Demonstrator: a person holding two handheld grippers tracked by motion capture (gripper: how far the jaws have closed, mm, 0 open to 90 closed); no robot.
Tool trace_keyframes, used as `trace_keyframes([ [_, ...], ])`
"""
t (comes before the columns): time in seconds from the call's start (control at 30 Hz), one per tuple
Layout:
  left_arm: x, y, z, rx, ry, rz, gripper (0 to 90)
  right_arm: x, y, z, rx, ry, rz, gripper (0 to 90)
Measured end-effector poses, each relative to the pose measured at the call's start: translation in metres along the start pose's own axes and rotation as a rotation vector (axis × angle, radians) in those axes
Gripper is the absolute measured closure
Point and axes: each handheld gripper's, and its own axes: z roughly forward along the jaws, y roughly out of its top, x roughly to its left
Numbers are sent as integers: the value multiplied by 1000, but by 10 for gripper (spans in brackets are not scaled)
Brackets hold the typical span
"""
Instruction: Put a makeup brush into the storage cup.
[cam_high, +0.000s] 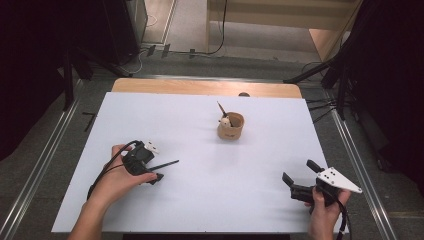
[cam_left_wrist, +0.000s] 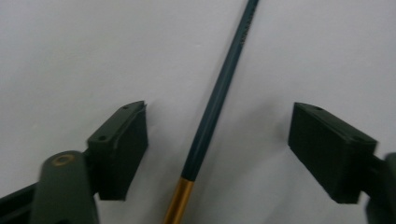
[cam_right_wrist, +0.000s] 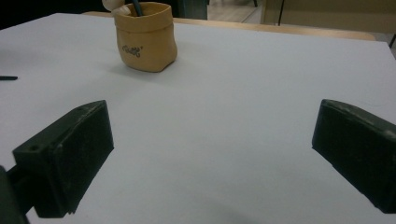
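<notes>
White sheet covers the desk (cam_high: 210, 200), wooden edge showing at the far side. Plain background, so small items read well.

Tan holder (cam_high: 230, 126) sits far centre, upright, well apart from both my hands. One dark stick and a pale rounded thing stand in it; what the pale thing is I can't make out. In the right gripper view the holder's top is cropped by the frame and its printed mark is too small to read.

Right gripper (cam_high: 300, 183) is parked near the front right corner, fingers wide, nothing between them, aimed roughly at the holder. My guess: on standby, out of the way.

Left gripper (cam_high: 152, 176) is low over the sheet, front left. Fingers spread partway, straddling the pencil (cam_left_wrist: 219, 95), pads clear of it on both sides. No grip yet. The shaft runs straight down the gap, so I judge the approach is lined up for a pinch across the barrel, near the gold band (cam_left_wrist: 180, 198).

Pencil lies flat on the sheet. Both ends are cut off in the left gripper view. In the high view my hand covers the near end.
</notes>
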Motion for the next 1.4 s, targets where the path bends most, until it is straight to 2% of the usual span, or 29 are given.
trace_keyframes([
  [0.07, 1, 0, -2, 1, 17, -7, 333, 0, 0, 0, 1, -1, -5, 0],
  [0.23, 2, -1, -5, 18, 21, 2, 531, 0, 0, 1, 5, -2, -4, 0],
  [0.3, 0, 0, -6, 29, 8, 19, 649, 1, -1, 1, 8, -1, -1, 0],
  [0.4, -2, 1, -6, 40, -11, 42, 766, 1, -1, 1, 9, 0, -2, 0],
  [0.5, -1, 0, -6, 35, -32, 43, 839, 2, -1, 2, 12, 1, -5, 0],
  [0.8, 3, -4, -7, -9, -54, 31, 844, 9, 2, 8, 24, 60, -8, 0],
  [0.9, 4, -6, -6, -43, -79, 17, 845, 12, 4, 9, 29, 117, -13, 0],
  [0.93, 4, -6, -5, -51, -80, 15, 844, 14, 5, 9, 24, 121, -19, 0],
  [1.1, 3, -4, -8, -108, -103, 8, 845, 21, 8, 12, 20, 124, -24, 0],
  [1.2, 2, -4, -12, -162, -121, 1, 845, 22, 9, 13, 19, 117, -28, 0],
  [1.3, 2, -3, -14, -206, -122, -3, 845, 24, 13, 12, 14, 109, -42, 0],
  [1.4, 1, -2, -15, -233, -122, -2, 845, 25, 17, 15, 16, 121, -40, 0],
])
